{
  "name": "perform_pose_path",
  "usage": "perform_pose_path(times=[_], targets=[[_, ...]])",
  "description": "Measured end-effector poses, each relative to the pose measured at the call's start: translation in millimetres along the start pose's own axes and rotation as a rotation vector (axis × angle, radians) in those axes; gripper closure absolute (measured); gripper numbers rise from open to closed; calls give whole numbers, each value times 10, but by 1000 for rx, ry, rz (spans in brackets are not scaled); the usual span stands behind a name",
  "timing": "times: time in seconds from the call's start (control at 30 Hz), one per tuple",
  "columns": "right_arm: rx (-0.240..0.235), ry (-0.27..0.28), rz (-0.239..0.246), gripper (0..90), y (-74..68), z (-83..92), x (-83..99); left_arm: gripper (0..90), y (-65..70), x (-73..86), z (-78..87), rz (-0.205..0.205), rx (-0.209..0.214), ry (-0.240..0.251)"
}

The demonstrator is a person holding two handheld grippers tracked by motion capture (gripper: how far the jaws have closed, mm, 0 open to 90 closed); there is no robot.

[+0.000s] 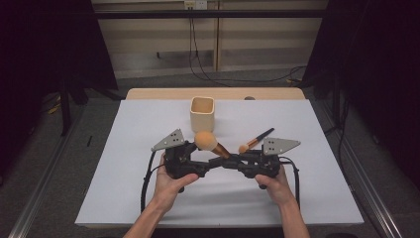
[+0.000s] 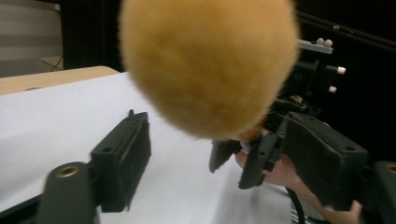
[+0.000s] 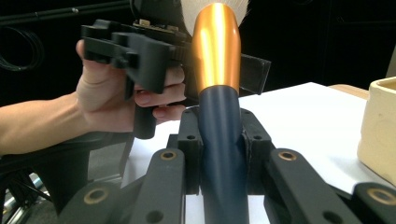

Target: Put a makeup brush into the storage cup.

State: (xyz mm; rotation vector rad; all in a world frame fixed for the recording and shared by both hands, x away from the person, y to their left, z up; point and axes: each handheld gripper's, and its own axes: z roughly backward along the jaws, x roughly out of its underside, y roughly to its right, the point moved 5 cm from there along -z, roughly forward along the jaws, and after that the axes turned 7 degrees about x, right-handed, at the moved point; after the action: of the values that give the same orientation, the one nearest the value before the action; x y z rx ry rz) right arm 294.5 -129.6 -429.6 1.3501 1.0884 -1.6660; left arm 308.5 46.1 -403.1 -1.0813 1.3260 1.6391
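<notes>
My right gripper is shut on the dark blue handle of a large makeup brush with a gold ferrule. Its fluffy orange head points toward my left gripper. In the left gripper view the head hangs close in front, between and above the left gripper's two pads, which stand apart without pressing on it. The right gripper shows beyond. A smaller brush lies on the white mat behind the grippers. A cream square cup stands upright farther back.
A white mat covers most of the wooden table. The cup stands close at the right in the right gripper view. Cables trail from both grippers toward the table's near edge. Dark stands flank the table.
</notes>
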Motion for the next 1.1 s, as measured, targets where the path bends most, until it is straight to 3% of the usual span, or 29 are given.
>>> perform_pose_path(times=[0.37,0.63,1.1], targets=[[-10,7,-5,747,-14,-10,5,413,1,-29,-37,26,42,47],[-24,-1,-21,747,-16,-54,40,619,31,-25,-55,26,85,58],[-39,-20,-15,744,-28,-66,29,654,40,-45,-31,43,114,42]])
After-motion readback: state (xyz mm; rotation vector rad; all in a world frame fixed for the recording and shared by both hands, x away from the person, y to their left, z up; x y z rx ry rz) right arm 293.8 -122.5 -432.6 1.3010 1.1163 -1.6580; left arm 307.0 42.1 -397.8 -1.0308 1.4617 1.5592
